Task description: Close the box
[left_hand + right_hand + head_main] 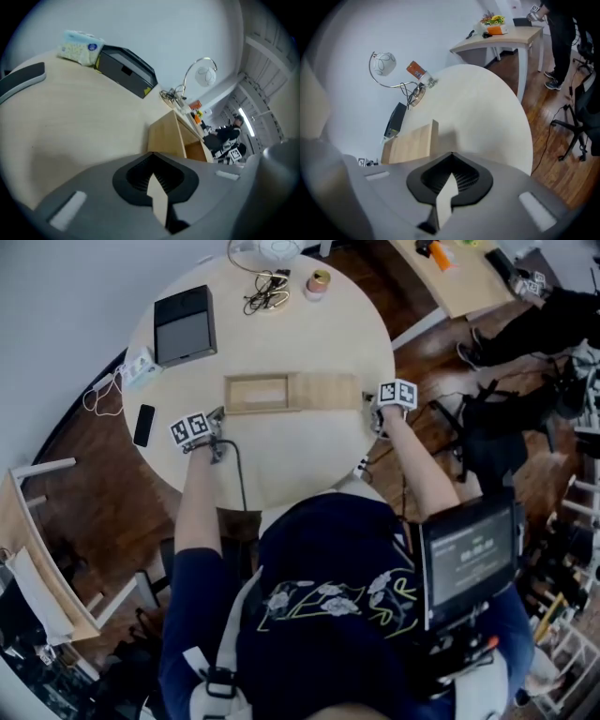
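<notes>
A long wooden box (255, 392) lies across the middle of the round table (281, 465). Its sliding lid (328, 390) is pulled toward the right, so the left half stands open and looks empty. My left gripper (214, 423) sits just off the box's left end, jaws shut and empty. My right gripper (375, 409) is at the lid's right end, also shut and holding nothing. The left gripper view shows the box (176, 136) beyond the left gripper (157, 180). In the right gripper view the lid end (410, 143) lies just ahead of the right gripper (449, 180).
A black device (184, 324), a tissue pack (139, 367), a phone (143, 425), tangled cables (267, 292), a tape roll (319, 282) and a lamp base (272, 247) line the table's far side. A second table (459, 277) and a person in black (553, 320) are at the right.
</notes>
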The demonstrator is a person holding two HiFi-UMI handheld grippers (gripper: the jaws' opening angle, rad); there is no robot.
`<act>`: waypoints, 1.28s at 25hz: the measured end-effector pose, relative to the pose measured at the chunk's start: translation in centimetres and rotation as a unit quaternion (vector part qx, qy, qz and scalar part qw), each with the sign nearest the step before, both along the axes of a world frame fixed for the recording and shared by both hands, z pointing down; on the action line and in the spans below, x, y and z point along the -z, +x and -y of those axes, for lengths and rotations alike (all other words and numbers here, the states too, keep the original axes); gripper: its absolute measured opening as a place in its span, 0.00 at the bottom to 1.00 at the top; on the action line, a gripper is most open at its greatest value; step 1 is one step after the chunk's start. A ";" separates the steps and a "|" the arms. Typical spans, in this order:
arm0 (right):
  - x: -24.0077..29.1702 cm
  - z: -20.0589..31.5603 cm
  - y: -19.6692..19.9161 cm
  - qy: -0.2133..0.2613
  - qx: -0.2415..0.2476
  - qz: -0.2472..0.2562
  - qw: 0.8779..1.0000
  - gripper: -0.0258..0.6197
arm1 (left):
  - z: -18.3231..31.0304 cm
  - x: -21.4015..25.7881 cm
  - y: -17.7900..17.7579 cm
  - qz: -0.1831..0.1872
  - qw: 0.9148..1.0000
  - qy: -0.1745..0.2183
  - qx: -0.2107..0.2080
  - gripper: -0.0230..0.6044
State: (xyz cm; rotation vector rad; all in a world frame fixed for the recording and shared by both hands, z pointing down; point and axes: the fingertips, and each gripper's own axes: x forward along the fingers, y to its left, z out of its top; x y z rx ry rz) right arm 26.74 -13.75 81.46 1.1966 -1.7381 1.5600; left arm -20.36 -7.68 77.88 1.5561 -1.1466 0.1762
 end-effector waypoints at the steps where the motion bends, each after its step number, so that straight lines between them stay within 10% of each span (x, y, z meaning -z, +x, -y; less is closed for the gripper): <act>1: 0.2 0.6 0.1 0.008 -0.001 0.000 1.000 0.03 | -0.8 -0.2 0.6 0.006 1.000 -0.004 -0.019 0.04; 7: 1.3 3.4 -1.7 0.045 0.143 -0.028 0.988 0.02 | -3.5 1.1 2.5 0.019 0.999 0.022 -0.039 0.04; 11: 4.1 4.5 -12.8 0.046 0.232 0.103 0.966 0.02 | -3.7 2.2 3.9 0.018 0.995 0.036 -0.088 0.04; 14: 4.6 4.5 -20.2 0.090 0.288 0.063 0.951 0.00 | -3.4 2.3 4.5 0.018 0.995 0.026 -0.095 0.03; 17: 3.5 4.8 -21.0 0.090 0.284 0.003 0.955 0.02 | -3.0 2.2 3.9 0.017 0.997 0.025 -0.075 0.04; 21: 2.2 3.5 -20.1 0.037 0.240 0.041 0.969 0.01 | -1.7 1.5 2.9 0.019 1.000 0.023 0.004 0.03; 28: 1.4 -1.6 -17.4 0.014 0.248 0.077 0.966 0.02 | -5.6 2.0 6.0 0.032 0.999 0.014 -0.034 0.03; 32: 3.1 -2.0 -16.4 0.069 0.221 0.073 0.970 0.02 | -7.7 3.8 5.4 0.017 0.996 0.065 0.058 0.04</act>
